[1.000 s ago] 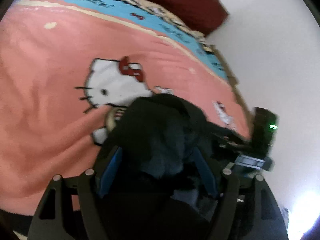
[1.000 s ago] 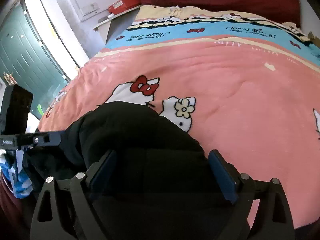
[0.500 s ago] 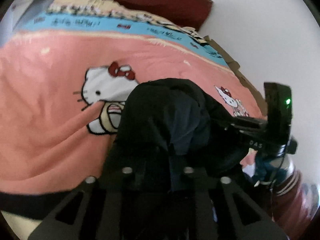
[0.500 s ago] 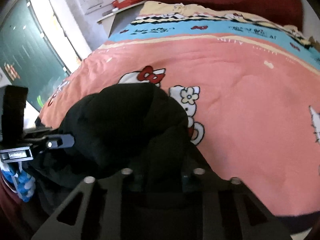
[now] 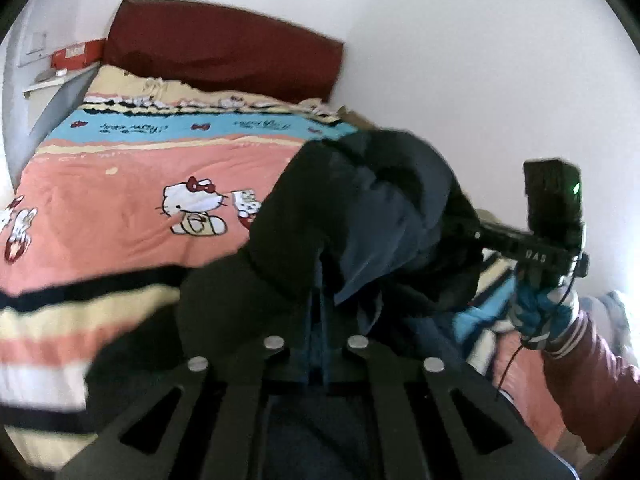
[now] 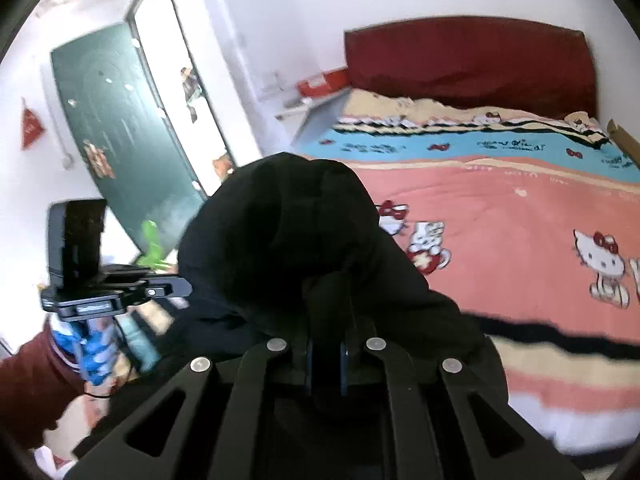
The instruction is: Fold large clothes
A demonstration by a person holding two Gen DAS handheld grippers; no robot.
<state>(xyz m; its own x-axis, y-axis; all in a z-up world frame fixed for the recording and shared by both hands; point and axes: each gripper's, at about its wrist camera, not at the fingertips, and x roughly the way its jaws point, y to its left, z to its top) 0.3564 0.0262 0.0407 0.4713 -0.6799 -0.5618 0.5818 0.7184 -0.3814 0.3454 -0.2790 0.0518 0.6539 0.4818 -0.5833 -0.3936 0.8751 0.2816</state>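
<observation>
We see our left claw (image 5: pixel 318 332) clamped on a fold of the black garment (image 5: pixel 360 216), and our right claw (image 6: pixel 326 344) pinched tight on the same dark cloth (image 6: pixel 288 240) — it bunches up over both claws, lifted above the near edge of the bed (image 5: pixel 100 208). Beyond the garment lies the pink cartoon-cat blanket (image 6: pixel 520 216), then the dark red headboard (image 6: pixel 468 60).

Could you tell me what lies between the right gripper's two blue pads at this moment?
A fold of the black garment is pinched between the right gripper pads, seen in the right wrist view.
</observation>
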